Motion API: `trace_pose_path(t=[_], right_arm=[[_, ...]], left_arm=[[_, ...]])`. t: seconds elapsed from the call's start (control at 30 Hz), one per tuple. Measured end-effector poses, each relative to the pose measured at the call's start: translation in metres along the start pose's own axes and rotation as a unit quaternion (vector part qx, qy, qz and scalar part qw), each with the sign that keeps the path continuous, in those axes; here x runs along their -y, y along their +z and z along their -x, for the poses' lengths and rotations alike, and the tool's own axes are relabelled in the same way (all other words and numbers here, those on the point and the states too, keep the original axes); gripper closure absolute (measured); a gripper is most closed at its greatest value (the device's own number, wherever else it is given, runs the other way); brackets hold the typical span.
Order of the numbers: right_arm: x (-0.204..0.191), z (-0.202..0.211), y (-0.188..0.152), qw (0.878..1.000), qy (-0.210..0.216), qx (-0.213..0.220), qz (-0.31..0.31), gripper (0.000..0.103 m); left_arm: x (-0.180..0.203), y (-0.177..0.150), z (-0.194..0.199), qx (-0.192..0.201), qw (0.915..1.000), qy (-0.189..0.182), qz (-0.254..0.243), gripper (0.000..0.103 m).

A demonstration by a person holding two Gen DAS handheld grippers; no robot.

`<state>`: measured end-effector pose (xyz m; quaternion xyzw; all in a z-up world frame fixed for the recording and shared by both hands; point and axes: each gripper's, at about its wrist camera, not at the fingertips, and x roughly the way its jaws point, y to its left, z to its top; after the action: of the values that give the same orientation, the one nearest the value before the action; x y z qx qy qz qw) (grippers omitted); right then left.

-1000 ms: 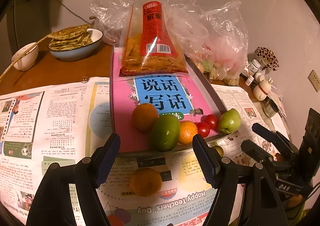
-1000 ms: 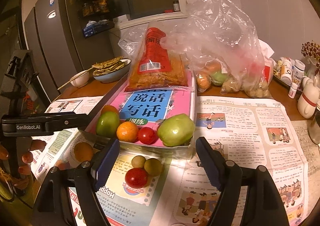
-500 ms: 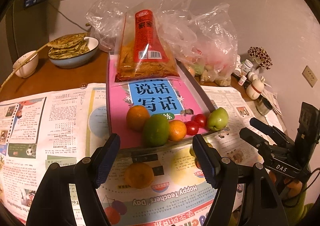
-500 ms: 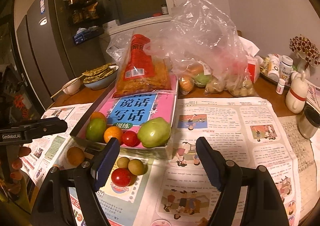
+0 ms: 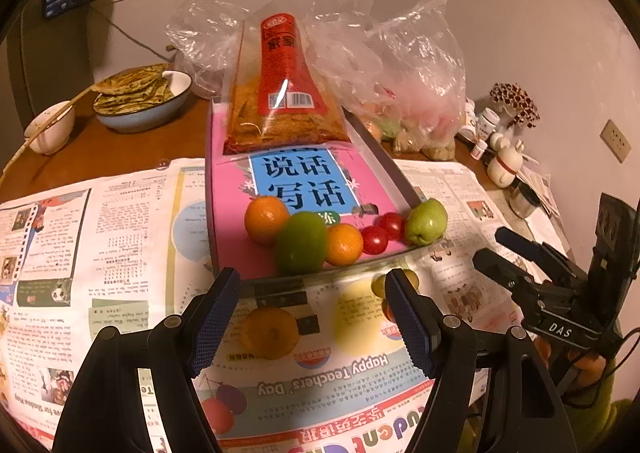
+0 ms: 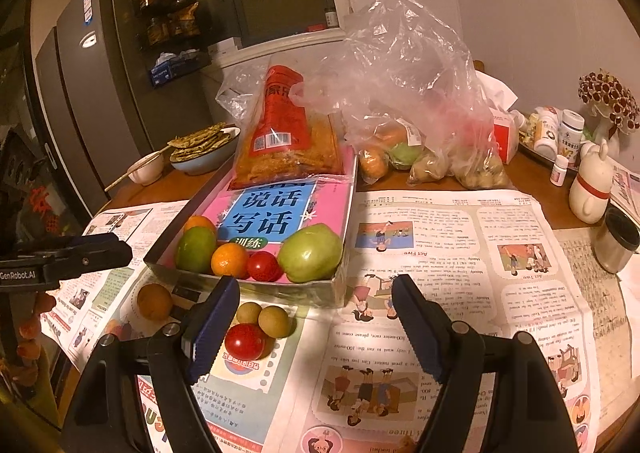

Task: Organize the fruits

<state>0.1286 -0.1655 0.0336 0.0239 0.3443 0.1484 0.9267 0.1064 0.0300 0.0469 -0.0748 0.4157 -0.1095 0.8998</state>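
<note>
A shallow tray [image 5: 400,181] lined with a pink book holds a row of fruit at its near end: two oranges [image 5: 266,219], a big green fruit [image 5: 301,243], two cherry tomatoes [image 5: 375,240] and a green apple [image 5: 426,221]. One loose orange [image 5: 270,331] lies on the newspaper in front of the tray, below my open left gripper [image 5: 312,317]. My right gripper [image 6: 314,323] is open and empty too. A red tomato [image 6: 245,341] and two small yellow-green fruits [image 6: 274,321] sit by its left finger. The same loose orange [image 6: 155,301] shows further left.
A red snack bag [image 5: 280,101] lies on the tray's far end. Clear plastic bags [image 6: 408,121] with more produce stand behind it. A bowl of flatbreads [image 5: 140,101] and a small bowl [image 5: 50,127] are at back left. Bottles, a white figurine [image 6: 592,185] and a metal cup [image 6: 616,241] crowd the right.
My left gripper has drawn back and up a little, so the tray and its fruit look smaller. The right gripper has hardly moved. Both stay open.
</note>
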Motion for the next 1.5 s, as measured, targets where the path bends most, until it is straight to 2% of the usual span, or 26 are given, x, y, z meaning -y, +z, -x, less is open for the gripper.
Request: trace_pose_path(t=[0.53,0.87,1.23,1.5], right_arm=[[0.005,-0.001,-0.007,1.0,-0.002,-0.015,0.001,0.025],[0.006,-0.005,-0.013,1.0,0.004,-0.029,0.003,0.025],[0.013,-0.004,-0.014,0.999,0.011,-0.032,0.0,0.025],[0.018,-0.009,-0.018,0.999,0.028,-0.043,-0.004,0.025]], left_arm=[[0.03,-0.016,-0.009,-0.025,0.9985,-0.017,-0.046,0.027],[0.053,-0.031,-0.029,-0.056,0.995,-0.034,-0.075,0.027],[0.07,-0.039,-0.044,-0.07,0.9923,-0.043,-0.093,0.027],[0.077,-0.038,-0.055,-0.077,0.9908,-0.052,-0.098,0.04]])
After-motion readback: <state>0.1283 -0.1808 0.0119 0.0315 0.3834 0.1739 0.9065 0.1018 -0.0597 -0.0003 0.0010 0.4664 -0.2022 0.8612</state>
